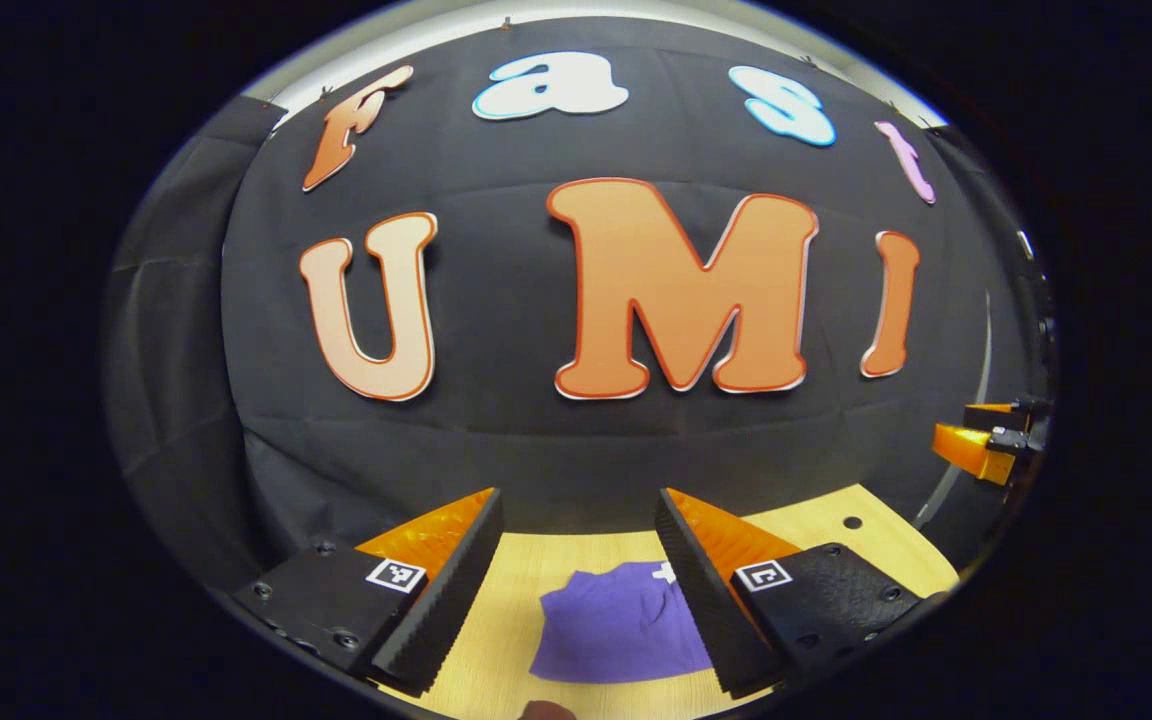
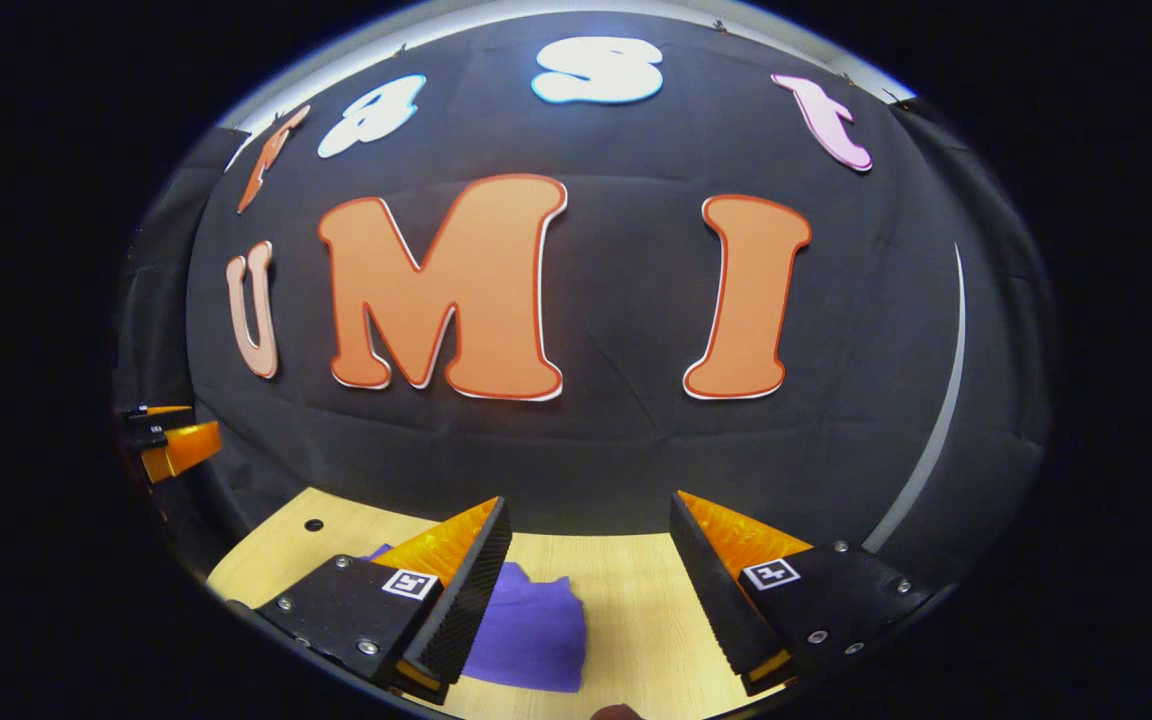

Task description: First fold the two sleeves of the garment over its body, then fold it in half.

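A purple garment [image 1: 616, 630] lies in a compact folded shape on the light wooden table [image 1: 516, 580], low in the left gripper view between my left gripper's fingers. My left gripper [image 1: 579, 515] hangs open above it, apart from the cloth. In the right gripper view the same purple garment [image 2: 531, 630] lies low and left, partly behind the left finger. My right gripper [image 2: 591, 520] is open too, raised above the table with nothing between its fingers. The right gripper [image 1: 986, 440] also shows at the far right edge of the left gripper view, and the left gripper [image 2: 171, 440] at the far left of the right one.
The black booth wall rises just behind the table's far edge. A small round hole [image 1: 852, 522] marks the table near its back right corner, and the hole [image 2: 313, 524] shows again at the back left in the right gripper view.
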`<state>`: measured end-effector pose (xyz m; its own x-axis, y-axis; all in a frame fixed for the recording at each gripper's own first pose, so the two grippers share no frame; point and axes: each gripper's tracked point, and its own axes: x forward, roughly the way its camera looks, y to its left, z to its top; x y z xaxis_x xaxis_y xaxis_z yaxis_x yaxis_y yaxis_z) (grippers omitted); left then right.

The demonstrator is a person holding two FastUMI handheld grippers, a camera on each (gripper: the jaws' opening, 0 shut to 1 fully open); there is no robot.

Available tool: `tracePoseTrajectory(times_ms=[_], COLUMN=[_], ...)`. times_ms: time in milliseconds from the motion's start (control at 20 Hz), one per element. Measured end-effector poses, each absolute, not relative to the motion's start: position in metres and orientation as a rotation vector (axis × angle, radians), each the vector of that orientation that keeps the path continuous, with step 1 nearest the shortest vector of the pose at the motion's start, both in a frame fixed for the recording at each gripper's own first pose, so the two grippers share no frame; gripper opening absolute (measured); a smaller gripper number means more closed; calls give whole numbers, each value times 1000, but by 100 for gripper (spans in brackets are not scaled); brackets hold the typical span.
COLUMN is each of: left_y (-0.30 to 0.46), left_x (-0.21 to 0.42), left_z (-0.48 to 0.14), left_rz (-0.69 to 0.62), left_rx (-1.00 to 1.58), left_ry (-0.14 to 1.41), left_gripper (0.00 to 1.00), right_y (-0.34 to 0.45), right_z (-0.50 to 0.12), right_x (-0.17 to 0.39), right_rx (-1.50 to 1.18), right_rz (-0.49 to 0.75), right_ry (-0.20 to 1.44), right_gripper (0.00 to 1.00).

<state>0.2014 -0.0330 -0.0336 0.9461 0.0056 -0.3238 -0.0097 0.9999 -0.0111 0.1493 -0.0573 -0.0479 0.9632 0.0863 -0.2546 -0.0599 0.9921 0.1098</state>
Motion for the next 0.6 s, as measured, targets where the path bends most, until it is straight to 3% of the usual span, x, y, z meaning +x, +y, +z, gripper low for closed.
tracePoseTrajectory(times_ms=[350,600], left_y=[-39,-47], left_x=[128,96], left_z=[-5,-12], left_rz=[-7,-42], left_rx=[-18,-37], left_ry=[187,184], left_gripper=[99,96], right_y=[-26,-15], right_z=[-29,-9], right_x=[77,38], right_rx=[119,75], right_rz=[78,67], right_ry=[185,102], right_gripper=[95,95])
